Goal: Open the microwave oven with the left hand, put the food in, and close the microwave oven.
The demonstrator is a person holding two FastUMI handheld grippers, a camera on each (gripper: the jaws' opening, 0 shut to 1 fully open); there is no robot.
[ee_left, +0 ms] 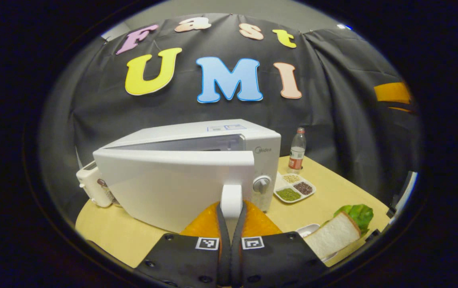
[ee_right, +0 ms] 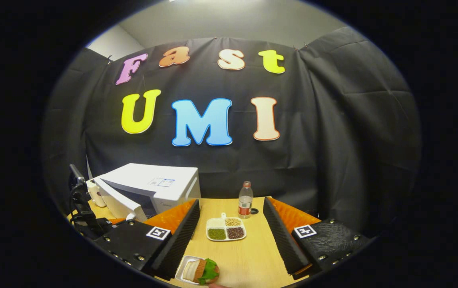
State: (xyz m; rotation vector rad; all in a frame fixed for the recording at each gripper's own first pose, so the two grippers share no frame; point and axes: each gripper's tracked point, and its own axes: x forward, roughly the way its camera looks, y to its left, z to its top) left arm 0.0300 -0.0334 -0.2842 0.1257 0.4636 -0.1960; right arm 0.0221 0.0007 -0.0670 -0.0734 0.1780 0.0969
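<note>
In the left gripper view, the left gripper (ee_left: 231, 218) is clamped on the white door handle (ee_left: 231, 200) of the microwave oven (ee_left: 197, 168), both fingers pressing its sides. The door (ee_left: 173, 184) stands partly swung out, a gap showing along its top edge above the cavity. The step in hand looks to be the opening pull. To do it well, the left hand should follow the door's arc round its hinge on the far left side rather than dragging straight back, which could slide the oven across the wooden table (ee_left: 333, 188) or slip the handle out of the grip. The door needs to go wide enough for the food to pass.

In the right gripper view, the right gripper (ee_right: 231, 236) hangs with its fingers spread wide and nothing between them. Just below it, near the table's front edge, sits the sandwich (ee_right: 201, 271) with lettuce on a small white tray (ee_right: 182, 275). Beyond lies a divided dish of beans and grains (ee_right: 226, 229), then a plastic bottle (ee_right: 245, 205), well clear of the door's swing. A toaster (ee_left: 93, 188) stands behind the door's hinge side and could limit its swing.
</note>
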